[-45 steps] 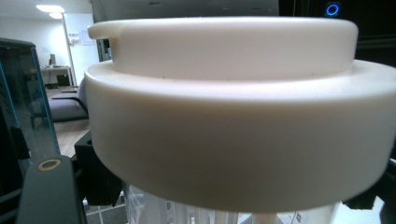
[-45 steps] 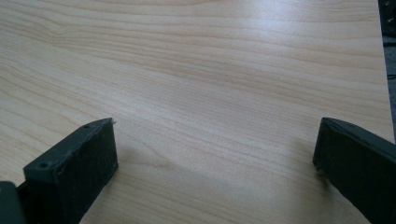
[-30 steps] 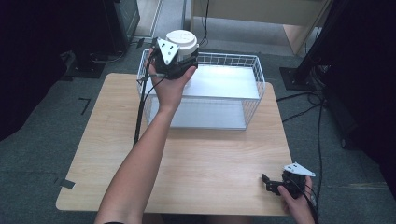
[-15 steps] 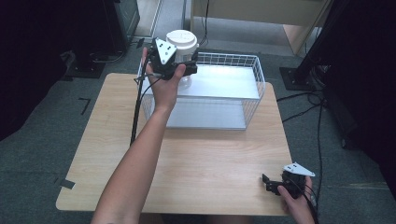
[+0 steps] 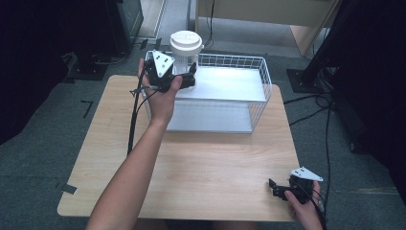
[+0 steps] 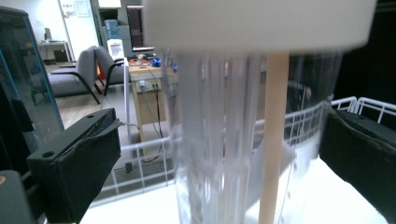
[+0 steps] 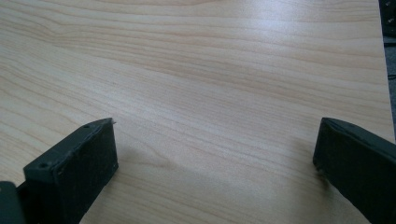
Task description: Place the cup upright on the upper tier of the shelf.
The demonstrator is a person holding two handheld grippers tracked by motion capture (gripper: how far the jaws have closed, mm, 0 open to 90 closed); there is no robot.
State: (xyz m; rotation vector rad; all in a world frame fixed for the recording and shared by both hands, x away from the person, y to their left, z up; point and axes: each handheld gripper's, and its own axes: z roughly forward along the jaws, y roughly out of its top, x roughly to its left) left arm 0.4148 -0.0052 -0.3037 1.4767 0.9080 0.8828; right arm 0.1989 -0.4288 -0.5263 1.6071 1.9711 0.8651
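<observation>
Container: a clear ribbed container (image 6: 219, 140) with a white lid (image 5: 186, 42) stands between the jaws of the left gripper, at the far left corner of the wire basket; a pale wooden stick (image 6: 273, 140) shows upright inside or against it, which of the two I cannot tell.
Lid: broad, round and white, it sits above the jaws and spans the top of the left gripper view (image 6: 261, 23).
Left gripper: the left gripper (image 5: 184, 79) is held by the person's left hand (image 5: 160, 96), arm stretched forward across the desk; its jaws stand spread, one on each side of the container, with a gap showing at both sides.
Basket: a white wire basket (image 5: 258, 91) with a white floor lies just ahead of and to the right of the left gripper; its rim (image 6: 355, 105) shows behind the container.
Right gripper: the right gripper (image 5: 280, 188) rests low at the near right corner of the desk, well apart from the basket, in the person's right hand (image 5: 306, 211); jaws spread wide, nothing between them but bare wood.
Desk: a light wood-grain desk (image 7: 210, 84) lies under both grippers (image 5: 206, 167).
</observation>
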